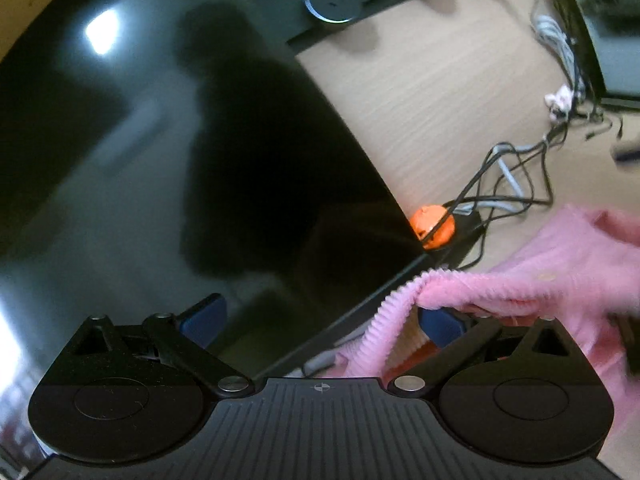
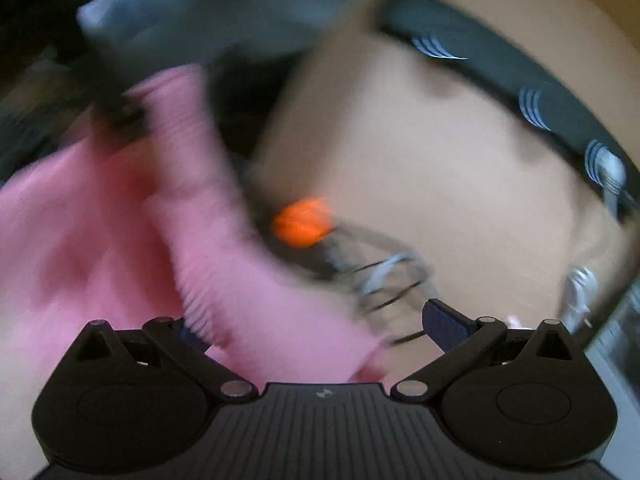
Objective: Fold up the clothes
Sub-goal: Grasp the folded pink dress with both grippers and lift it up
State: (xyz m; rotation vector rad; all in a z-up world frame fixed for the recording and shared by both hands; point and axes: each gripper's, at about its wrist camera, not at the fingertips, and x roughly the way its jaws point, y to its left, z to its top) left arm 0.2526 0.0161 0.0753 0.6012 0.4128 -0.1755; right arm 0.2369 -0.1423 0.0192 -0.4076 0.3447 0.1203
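Best to gather the pink sweater (image 1: 560, 264) at lower right between the spread fingers of left gripper (image 1: 320, 320) and right gripper (image 2: 316, 324), clear of the cables (image 1: 508, 184)

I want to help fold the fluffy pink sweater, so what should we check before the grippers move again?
1. Left gripper open: ok, its blue pads are wide apart.
2. Right gripper open: ok, jaws spread.
3. Pink sweater gripped: not ok; its ribbed hem only drapes over the left gripper's right finger, and in the right wrist view it lies between open jaws.
4. Sweater flat on the wooden desk: not ok, it is bunched and lifted.
5. Cables and orange ball clear of the sweater: cannot tell, they sit close beside it.
6. Sharp view: not ok, the right wrist view is blurred.
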